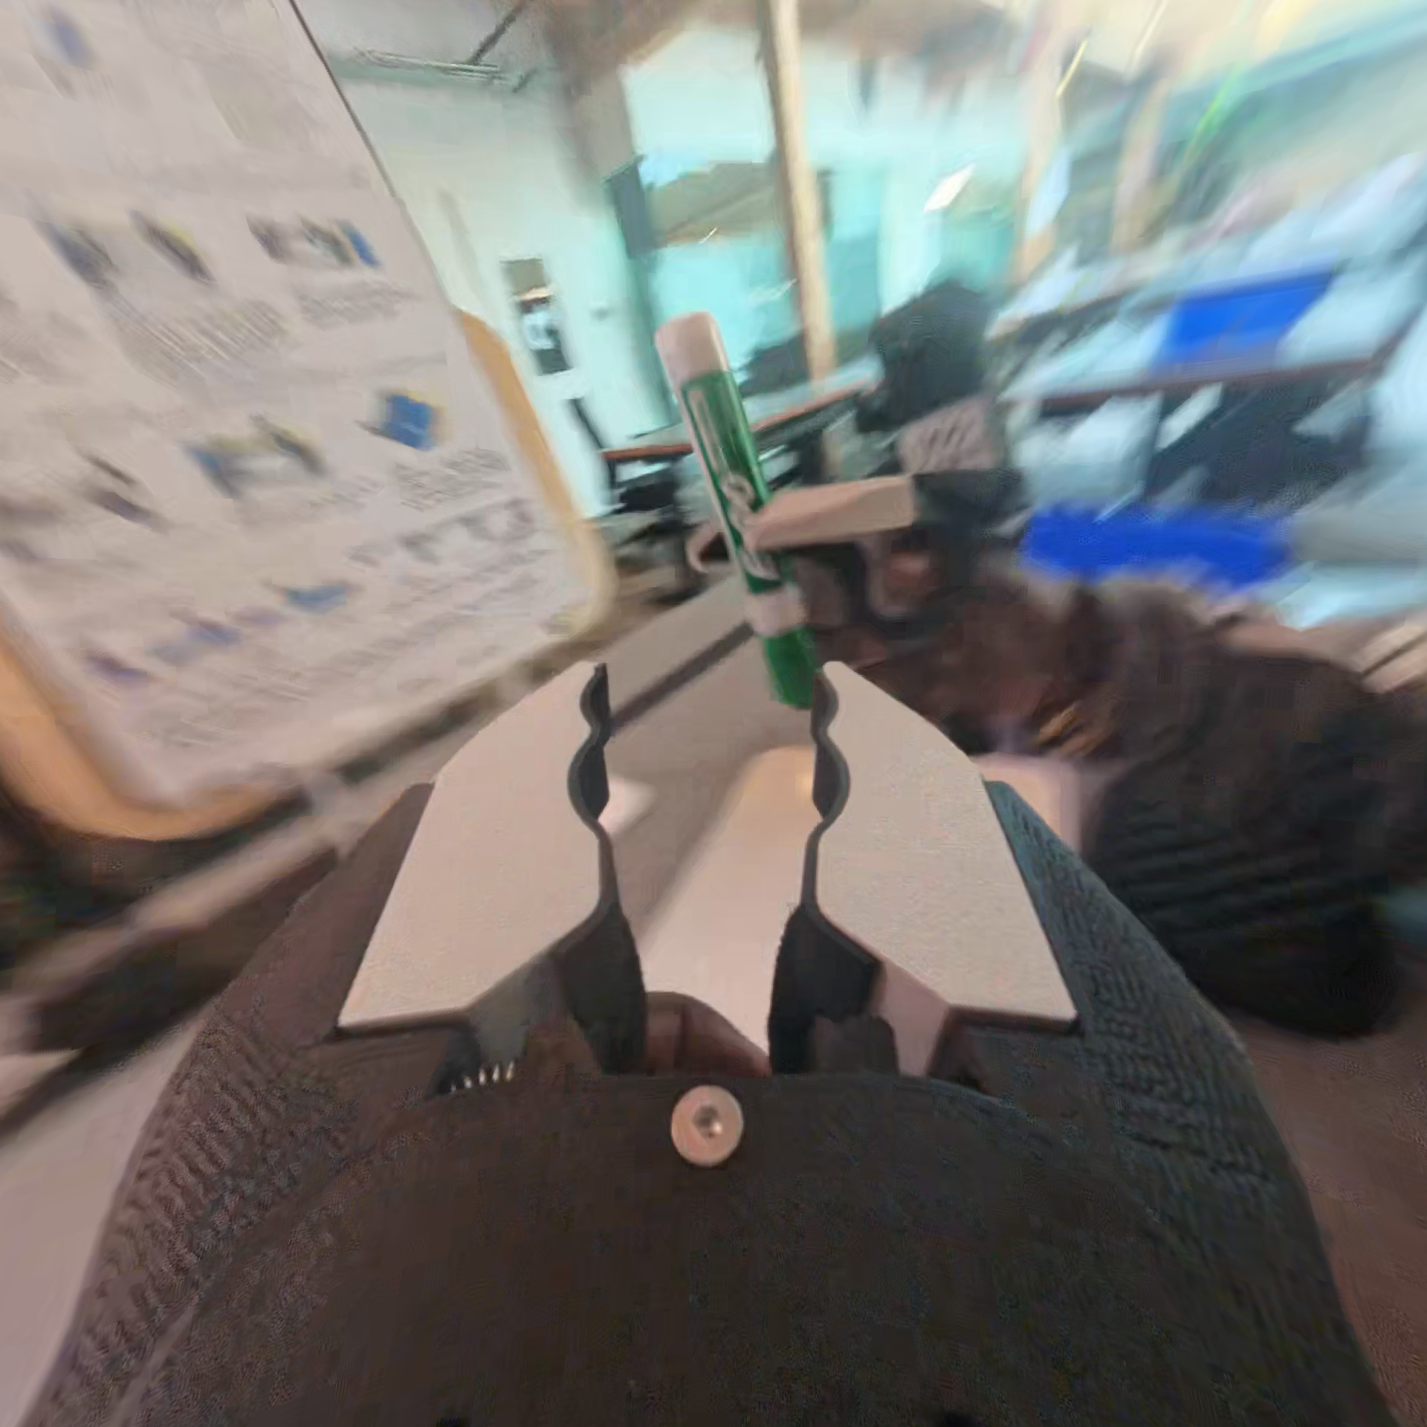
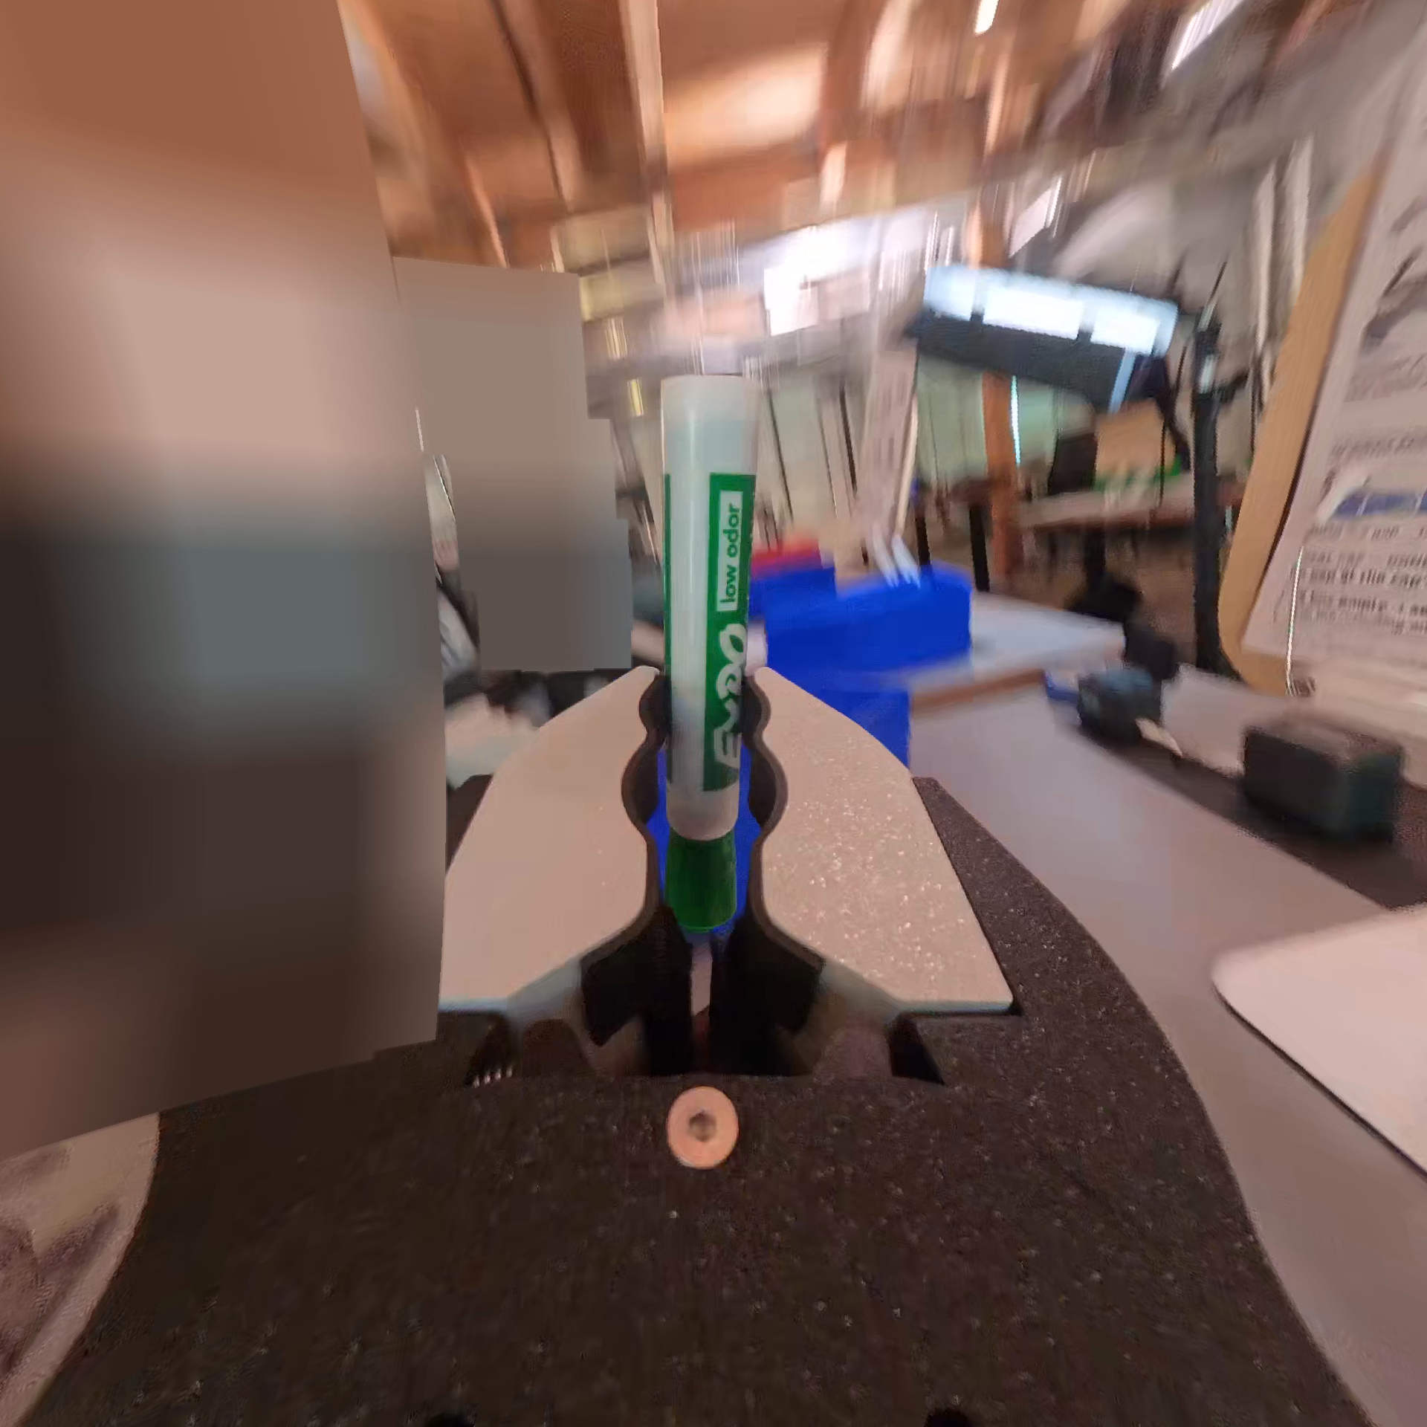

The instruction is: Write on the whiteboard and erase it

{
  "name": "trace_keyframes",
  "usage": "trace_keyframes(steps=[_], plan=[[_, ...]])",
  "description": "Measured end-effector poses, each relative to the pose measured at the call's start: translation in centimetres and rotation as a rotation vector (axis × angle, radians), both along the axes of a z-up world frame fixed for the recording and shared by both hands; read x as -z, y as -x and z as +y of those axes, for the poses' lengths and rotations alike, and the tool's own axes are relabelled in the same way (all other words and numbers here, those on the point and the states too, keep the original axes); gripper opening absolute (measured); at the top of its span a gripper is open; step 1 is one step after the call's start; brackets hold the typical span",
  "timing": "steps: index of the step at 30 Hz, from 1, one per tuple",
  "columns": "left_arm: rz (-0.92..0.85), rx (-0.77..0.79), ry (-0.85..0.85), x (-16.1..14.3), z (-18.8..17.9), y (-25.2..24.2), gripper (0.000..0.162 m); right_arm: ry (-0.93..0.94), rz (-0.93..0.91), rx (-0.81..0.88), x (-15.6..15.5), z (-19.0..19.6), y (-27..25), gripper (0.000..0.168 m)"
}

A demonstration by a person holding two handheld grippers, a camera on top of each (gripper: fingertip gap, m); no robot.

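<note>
Here, both views are smeared by motion blur outside the tongs.

Right tongs (image 2: 706, 679): clamped on a green-and-white marker (image 2: 706, 618). The marker stands upright between the two pale fingers (image 2: 849, 865), held near their tips in the scalloped notches of the dark inner pads. Its white end points up, its green cap down toward the black grainy body. A bare metal screw head (image 2: 701, 1137) sits centred on that body. The fingers are flat, matte, wedge-shaped plates with a speckled finish.

Left tongs (image 1: 706, 683): fingers parted with a clear gap, nothing between them. Same build: pale flat plates, dark wavy inner edges, coarse black body, one metal screw. A fingertip shows in the slot behind the fingers.

From the left wrist view, the right tongs (image 1: 760, 533) reach in from the right side, roughly level, fingers pointing left. The marker (image 1: 722, 463) in them is tilted, top leaning left; its green cap hangs just above the left tongs' right fingertip. I cannot tell whether they touch. Behind is a person's dark knitted sleeve (image 1: 1204, 788).

A printed poster (image 1: 232, 386) on a wood-edged board fills the left of that view, steeply slanted. In the right wrist view the poster (image 2: 1359, 463) stands at the far right, over a grey counter (image 2: 1081, 811). On the counter is a dark blocky object (image 2: 1320, 780), too blurred to identify, and a pale rounded corner (image 2: 1328, 1011) of something flat lies nearer. Blue bins (image 2: 865, 618) sit behind the marker.
</note>
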State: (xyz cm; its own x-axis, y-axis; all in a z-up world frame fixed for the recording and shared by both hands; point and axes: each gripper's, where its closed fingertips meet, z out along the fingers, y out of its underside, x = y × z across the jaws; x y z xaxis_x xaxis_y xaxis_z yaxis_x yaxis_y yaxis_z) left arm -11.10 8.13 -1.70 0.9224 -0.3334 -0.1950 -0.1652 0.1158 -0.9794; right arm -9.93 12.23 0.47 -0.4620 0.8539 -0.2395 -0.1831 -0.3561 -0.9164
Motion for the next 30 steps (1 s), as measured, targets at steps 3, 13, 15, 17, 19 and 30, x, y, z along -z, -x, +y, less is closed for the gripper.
trace_keyframes(steps=[3,13,15,17,19,30], plan=[[-0.071,0.061,0.098,3.0,1.7,-2.3,0.053,0.108,0.128,0.042,-0.4,0.1,-1.3,0.018],[0.244,0.186,0.094,5.7,2.3,-5.3,0.023,-0.139,0.026,0.104,2.4,-3.1,-2.2,0.018],[0.324,0.217,0.109,6.6,1.9,-5.1,0.022,-0.207,-0.02,0.113,3.6,-3.2,-2.8,0.019],[0.393,0.256,0.176,7.8,1.5,-5.2,0.021,-0.268,-0.017,0.167,4.1,-3.0,-3.4,0.024],[0.472,0.318,0.211,8.9,0.9,-5.9,0.021,-0.308,0.0,0.162,4.5,-3.5,-4.0,0.021],[0.525,0.311,0.11,9.2,2.6,-6.8,0.018,-0.278,0.034,0.291,5.6,-2.9,-5.0,0.019]])
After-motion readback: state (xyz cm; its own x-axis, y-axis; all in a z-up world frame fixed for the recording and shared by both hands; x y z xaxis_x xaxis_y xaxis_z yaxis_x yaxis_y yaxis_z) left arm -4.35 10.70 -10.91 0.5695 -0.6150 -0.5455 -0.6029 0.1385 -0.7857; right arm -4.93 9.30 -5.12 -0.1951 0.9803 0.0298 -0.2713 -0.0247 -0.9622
